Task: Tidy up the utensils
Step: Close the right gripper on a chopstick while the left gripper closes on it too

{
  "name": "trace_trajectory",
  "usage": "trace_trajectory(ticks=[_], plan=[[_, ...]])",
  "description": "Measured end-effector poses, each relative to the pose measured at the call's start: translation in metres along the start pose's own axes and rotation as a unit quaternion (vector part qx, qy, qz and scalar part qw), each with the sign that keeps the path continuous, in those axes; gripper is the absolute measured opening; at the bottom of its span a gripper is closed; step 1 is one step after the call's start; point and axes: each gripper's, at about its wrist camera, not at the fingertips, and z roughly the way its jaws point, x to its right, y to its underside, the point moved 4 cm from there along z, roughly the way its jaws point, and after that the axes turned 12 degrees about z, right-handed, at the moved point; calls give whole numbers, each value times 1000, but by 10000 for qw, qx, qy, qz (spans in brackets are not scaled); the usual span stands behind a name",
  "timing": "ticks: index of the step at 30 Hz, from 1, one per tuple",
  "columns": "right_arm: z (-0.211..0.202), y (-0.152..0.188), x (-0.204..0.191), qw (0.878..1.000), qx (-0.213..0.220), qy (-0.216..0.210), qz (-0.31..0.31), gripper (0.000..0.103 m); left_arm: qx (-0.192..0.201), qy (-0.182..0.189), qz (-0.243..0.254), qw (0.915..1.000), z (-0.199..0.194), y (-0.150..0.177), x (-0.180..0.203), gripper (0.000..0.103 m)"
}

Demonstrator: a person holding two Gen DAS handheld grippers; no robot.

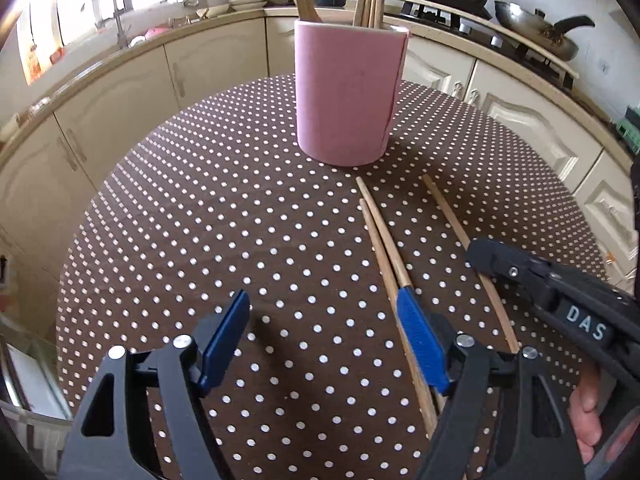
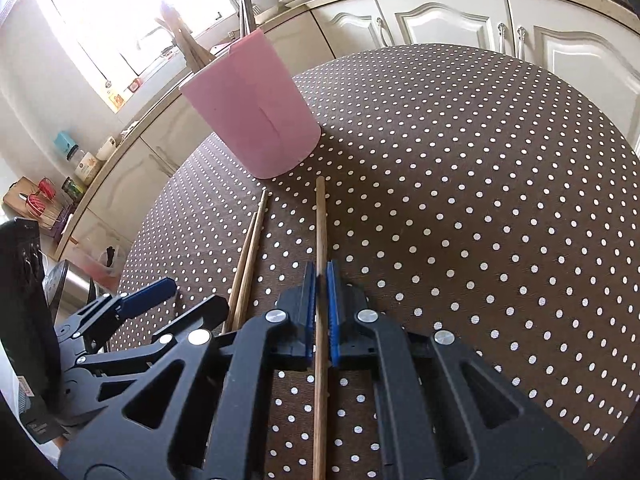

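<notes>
Right wrist view shows the right gripper clamped on a single wooden chopstick, its blue ribbed pads pressed against the stick on both sides. That chopstick runs straight ahead from between the fingers, its far tip near the base of the pink holder, which stands ahead and to the left of this tool with other chopsticks and wooden utensils upright in it. Two more chopsticks lie side by side on the table just left of the clamped one.

Left wrist view has the left gripper with its jaws standing well apart and nothing between them; its right pad sits over the loose pair, and the pink holder is straight ahead of it.

By my judgement the chopstick is light, stiff and thin, round or nearly so, with a smooth finish that could roll or slip sideways between flat pads. A hold near the middle, as the pads appear to have now, should keep it from tipping; the ribbing helps. The holder looks like a soft, matt pink sheet wrapped into a cylinder with a visible seam, so it may shift if nudged. The dotted brown tablecloth looks woven and grippy
</notes>
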Motion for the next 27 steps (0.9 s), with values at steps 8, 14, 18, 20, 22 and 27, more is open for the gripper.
trace_trajectory(ticks=[8, 14, 18, 20, 22, 27], plan=[[1, 2, -3, 10000, 3, 21, -16, 6, -199, -32, -257, 9995, 20, -22, 4, 84], [1, 2, -3, 10000, 0, 14, -9, 6, -364, -257, -36, 9990, 25, -28, 16, 84], [1, 1, -3, 10000, -3, 9, -8, 6, -526, -198, -299, 9980, 29, -30, 14, 85], [1, 1, -3, 10000, -3, 5, -4, 6, -540, -300, -396, 9973, 29, -31, 11, 85], [1, 1, -2, 10000, -7, -22, 27, 6, -451, -252, -303, 9982, 27, -29, 11, 76], [0, 1, -1, 10000, -5, -40, 60, 6, -173, -281, -304, 9990, 20, -26, 9, 9]])
